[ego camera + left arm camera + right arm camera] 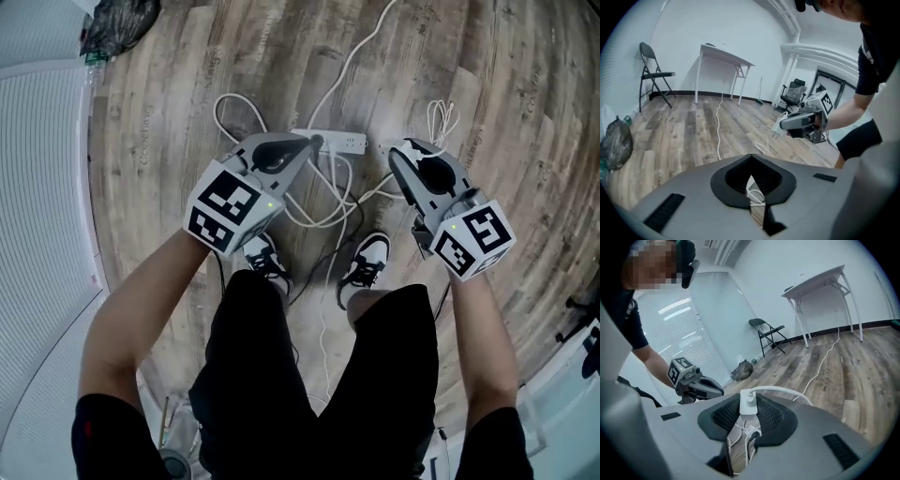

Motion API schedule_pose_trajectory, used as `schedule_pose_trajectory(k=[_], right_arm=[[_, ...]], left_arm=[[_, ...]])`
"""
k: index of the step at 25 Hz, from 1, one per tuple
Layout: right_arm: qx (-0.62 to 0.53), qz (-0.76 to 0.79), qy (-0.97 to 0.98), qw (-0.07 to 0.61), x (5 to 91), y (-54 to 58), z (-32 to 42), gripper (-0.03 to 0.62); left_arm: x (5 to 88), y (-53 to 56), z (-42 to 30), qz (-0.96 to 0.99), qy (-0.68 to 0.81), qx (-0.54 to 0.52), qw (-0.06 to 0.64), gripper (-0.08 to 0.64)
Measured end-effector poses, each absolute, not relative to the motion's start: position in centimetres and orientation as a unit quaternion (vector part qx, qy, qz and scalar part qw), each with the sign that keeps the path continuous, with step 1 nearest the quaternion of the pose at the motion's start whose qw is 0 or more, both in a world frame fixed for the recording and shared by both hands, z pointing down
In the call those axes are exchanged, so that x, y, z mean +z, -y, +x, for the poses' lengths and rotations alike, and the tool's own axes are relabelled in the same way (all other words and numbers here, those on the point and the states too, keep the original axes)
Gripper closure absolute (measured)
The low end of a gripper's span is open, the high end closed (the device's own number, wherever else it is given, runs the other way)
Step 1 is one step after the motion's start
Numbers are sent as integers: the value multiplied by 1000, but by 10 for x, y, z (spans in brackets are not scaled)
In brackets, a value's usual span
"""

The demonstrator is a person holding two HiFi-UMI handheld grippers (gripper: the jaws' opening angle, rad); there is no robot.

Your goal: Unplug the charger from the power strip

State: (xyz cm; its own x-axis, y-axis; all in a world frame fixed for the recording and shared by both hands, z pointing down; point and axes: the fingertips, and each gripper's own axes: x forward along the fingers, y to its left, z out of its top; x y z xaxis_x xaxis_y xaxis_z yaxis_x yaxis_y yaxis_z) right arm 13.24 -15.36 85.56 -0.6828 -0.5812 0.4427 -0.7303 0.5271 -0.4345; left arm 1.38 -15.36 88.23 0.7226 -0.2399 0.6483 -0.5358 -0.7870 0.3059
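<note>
My right gripper (747, 409) is shut on the white charger (747, 399), which stands upright between its pads with its white cable (787, 391) arching off to the right. In the head view that gripper (392, 152) is up in the air, to the right of and above the white power strip (345, 142) lying on the wood floor. The charger is clear of the strip. My left gripper (314, 143) hovers over the strip's left end, jaws together with nothing between them. In its own view the left gripper (751, 161) leaves only a thin slit showing floor and cable.
Loops of white cable (314, 211) lie around the strip and by the person's shoes (367, 262). A black bag (117, 23) sits at the back left. A white folding table (723, 54), a folding chair (654, 75) and an office chair (793, 91) stand along the walls.
</note>
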Motion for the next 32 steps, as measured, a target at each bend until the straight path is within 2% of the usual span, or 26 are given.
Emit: schedule_pose_trajectory(k=[4,7,18,22,32], right_arm=[[268,364,880,144,760,141,139,483],[277,374,877,115,686,136,142,483],[283,408,867,31,425,88,106,483],[236,448,862,20,340,86,107,483],[134,506,852,-13,151,72,128,483]], left_arm=[[791,155,-2,880,286,268,270,541],[717,153,-14,872,331,236,271,541],[417,123,-77,866,431,143,210,541],[319,115,-107,861,462,116,178,541],[165,81,-121,855,485,66,170,541]])
